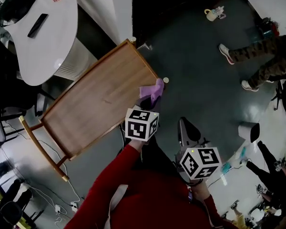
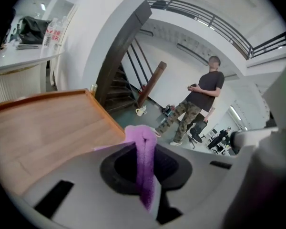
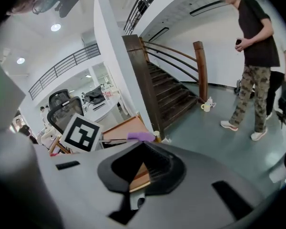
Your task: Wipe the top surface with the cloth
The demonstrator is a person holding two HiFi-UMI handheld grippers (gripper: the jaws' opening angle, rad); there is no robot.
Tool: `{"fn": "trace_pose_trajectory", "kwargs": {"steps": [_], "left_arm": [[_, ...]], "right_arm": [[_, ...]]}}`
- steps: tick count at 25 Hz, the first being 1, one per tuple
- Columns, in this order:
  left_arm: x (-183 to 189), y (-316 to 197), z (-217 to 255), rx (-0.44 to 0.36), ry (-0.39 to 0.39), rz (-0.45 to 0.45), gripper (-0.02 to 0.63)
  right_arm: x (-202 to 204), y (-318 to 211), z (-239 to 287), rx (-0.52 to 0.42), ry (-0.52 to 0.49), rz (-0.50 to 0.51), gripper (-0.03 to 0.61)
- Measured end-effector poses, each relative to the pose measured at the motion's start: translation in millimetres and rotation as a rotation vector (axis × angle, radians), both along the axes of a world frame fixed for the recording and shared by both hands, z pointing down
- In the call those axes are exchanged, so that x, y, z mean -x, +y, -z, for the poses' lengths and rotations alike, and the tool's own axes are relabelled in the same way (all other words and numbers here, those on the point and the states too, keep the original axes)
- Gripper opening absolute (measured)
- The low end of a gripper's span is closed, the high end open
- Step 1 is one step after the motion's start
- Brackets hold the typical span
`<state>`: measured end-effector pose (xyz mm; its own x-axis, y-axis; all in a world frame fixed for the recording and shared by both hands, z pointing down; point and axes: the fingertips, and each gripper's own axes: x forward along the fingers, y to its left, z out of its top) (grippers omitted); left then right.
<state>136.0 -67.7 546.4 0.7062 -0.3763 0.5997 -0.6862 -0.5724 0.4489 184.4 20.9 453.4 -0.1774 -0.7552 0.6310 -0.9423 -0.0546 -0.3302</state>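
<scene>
While we pinch the purple cloth (image 1: pixel 152 90) in the left gripper (image 1: pixel 149 103) fingers, it sits over the wooden tabletop (image 1: pixel 95 104) at its right corner, by the edge. Cloth is bunched into a strip, long axis running along the fingers, free end pointing away from us toward that corner. Right gripper (image 1: pixel 183 124) hangs beside the tabletop over the floor (image 1: pixel 200 56), fingers pressed together, empty.

Open wooden tabletop (image 1: pixel 95 106) left of cloth (image 1: pixel 152 89)
</scene>
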Motion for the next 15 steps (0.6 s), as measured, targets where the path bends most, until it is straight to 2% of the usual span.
{"fn": "trace_pose_trajectory", "kwargs": {"steps": [4, 8, 12, 15], "left_arm": [[38.0, -12.1, 51.6, -0.115, 0.083, 0.087, 0.048], [102.1, -27.0, 110.5, -0.279, 0.145, 0.246, 0.048], [197.5, -34.5, 157.3, -0.458, 0.111, 0.48, 0.048], [249.7, -17.8, 177.6, -0.533, 0.099, 0.618, 0.048]], "right_arm": [[23.6, -29.3, 7.5, -0.056, -0.007, 0.127, 0.003], [60.6, -69.6, 28.3, -0.146, -0.019, 0.292, 0.003], [126.6, -112.9, 55.5, -0.254, -0.043, 0.497, 0.003], [171.6, -120.9, 70.8, -0.306, -0.068, 0.62, 0.003]]}}
